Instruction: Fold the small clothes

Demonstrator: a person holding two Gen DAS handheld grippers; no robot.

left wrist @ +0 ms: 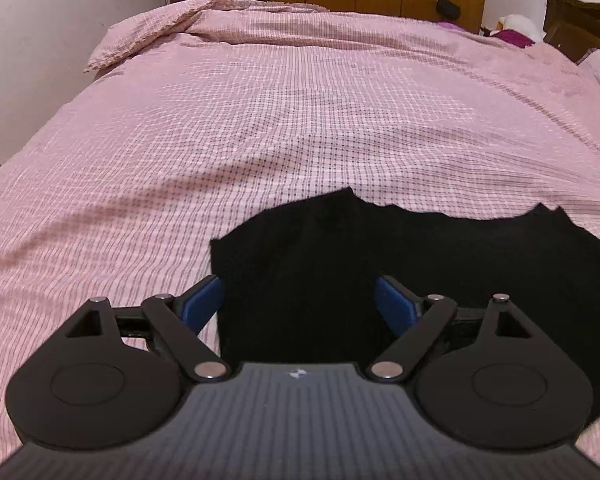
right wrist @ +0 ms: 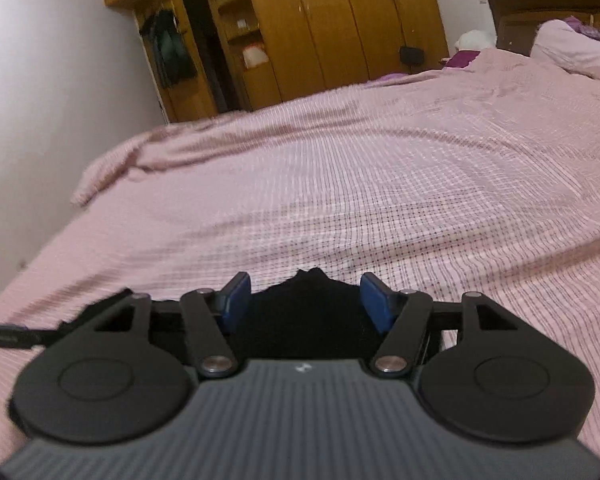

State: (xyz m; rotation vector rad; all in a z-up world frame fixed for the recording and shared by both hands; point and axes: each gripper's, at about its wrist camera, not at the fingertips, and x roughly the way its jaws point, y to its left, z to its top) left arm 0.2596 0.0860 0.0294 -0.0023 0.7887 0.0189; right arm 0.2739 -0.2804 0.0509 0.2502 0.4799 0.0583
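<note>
A small black garment (left wrist: 380, 256) lies on the pink checked bedspread (left wrist: 260, 128), its far edge uneven. In the left wrist view my left gripper (left wrist: 300, 300) hovers over the garment's left part, its blue pads (left wrist: 202, 300) wide apart and gripping nothing. In the right wrist view my right gripper (right wrist: 306, 298) is open too, and a peak of the black garment (right wrist: 304, 304) shows in the gap between its blue pads (right wrist: 374, 298) without being pinched. The gripper body hides most of the cloth in that view.
The bedspread (right wrist: 340, 184) stretches far ahead, with a rumpled fold (left wrist: 148, 32) at the far left corner. A wooden wardrobe (right wrist: 320, 28) stands behind the bed and a dark headboard (left wrist: 580, 24) at the right, with pillows (right wrist: 572, 44) and purple items nearby. A white wall runs along the left.
</note>
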